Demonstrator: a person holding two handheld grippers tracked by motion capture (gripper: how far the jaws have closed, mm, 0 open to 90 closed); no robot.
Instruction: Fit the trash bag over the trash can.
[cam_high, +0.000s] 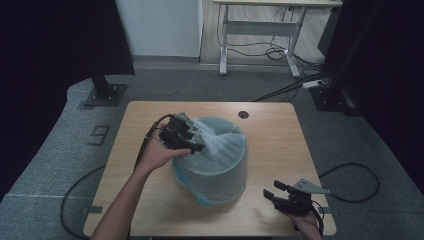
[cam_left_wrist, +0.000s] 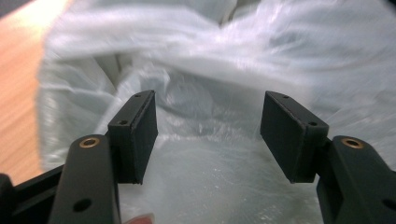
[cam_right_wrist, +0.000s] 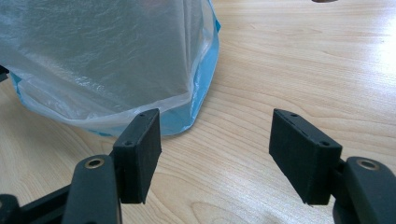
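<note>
My left gripper (cam_high: 196, 134) hangs wide open, holding nothing, over the thin, slippery, crumpling bag (cam_high: 220, 145) covering the upturned bin (cam_high: 212, 172) mid-counter (cam_high: 270, 135), so I'd pinch a loose fold, while my right gripper (cam_high: 272, 194) waits open and empty.

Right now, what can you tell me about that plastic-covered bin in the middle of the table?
The bin is a round blue tub draped in a thin, crinkly translucent plastic bag. It seems to stand upside down on the wooden table, blue showing at the bag's lower edge. The left gripper, jaws open, is at the bag's upper left side. The right gripper rests apart, open, nearer the person.
</note>
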